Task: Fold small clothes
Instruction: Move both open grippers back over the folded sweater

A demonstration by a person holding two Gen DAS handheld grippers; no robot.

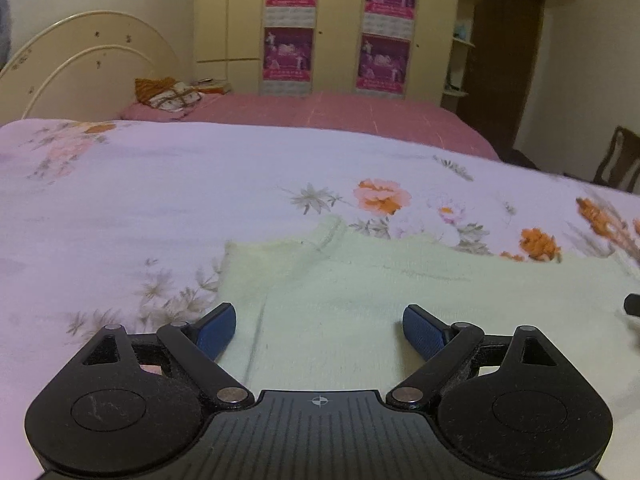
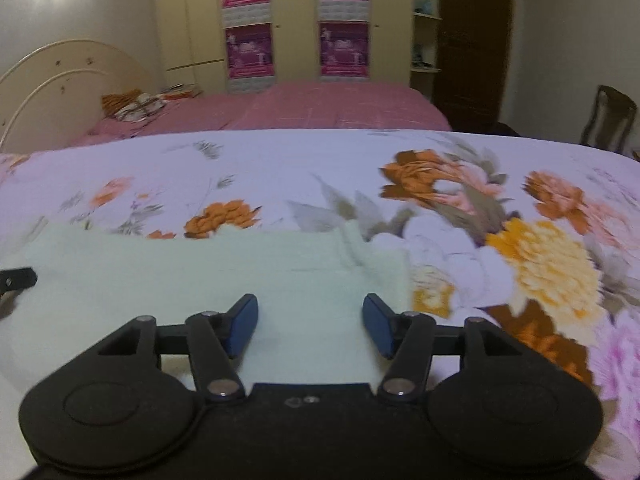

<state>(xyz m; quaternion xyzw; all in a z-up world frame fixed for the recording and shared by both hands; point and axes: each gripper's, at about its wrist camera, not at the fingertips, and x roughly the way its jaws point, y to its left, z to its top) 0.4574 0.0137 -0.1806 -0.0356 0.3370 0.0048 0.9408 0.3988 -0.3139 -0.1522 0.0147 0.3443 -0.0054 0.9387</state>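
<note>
A pale green small garment (image 1: 360, 288) lies flat on the floral bedsheet (image 1: 160, 184). My left gripper (image 1: 319, 326) is open and empty, low over the garment's left part, its left blue pad (image 1: 216, 330) near the garment's left edge. In the right wrist view the same garment (image 2: 224, 276) lies under my right gripper (image 2: 310, 324), which is open and empty over the garment's right part, close to its right edge. A black bit of the right gripper shows at the far right of the left wrist view (image 1: 632, 304); part of the left gripper shows at the left edge of the right wrist view (image 2: 16, 278).
A second bed with a pink cover (image 1: 320, 114) stands behind, with folded cloth (image 1: 168, 94) near its cream headboard (image 1: 80, 64). A wardrobe with pink posters (image 1: 336, 24) and a dark door (image 1: 504, 60) lie beyond. A wooden chair (image 1: 616, 160) stands at the right.
</note>
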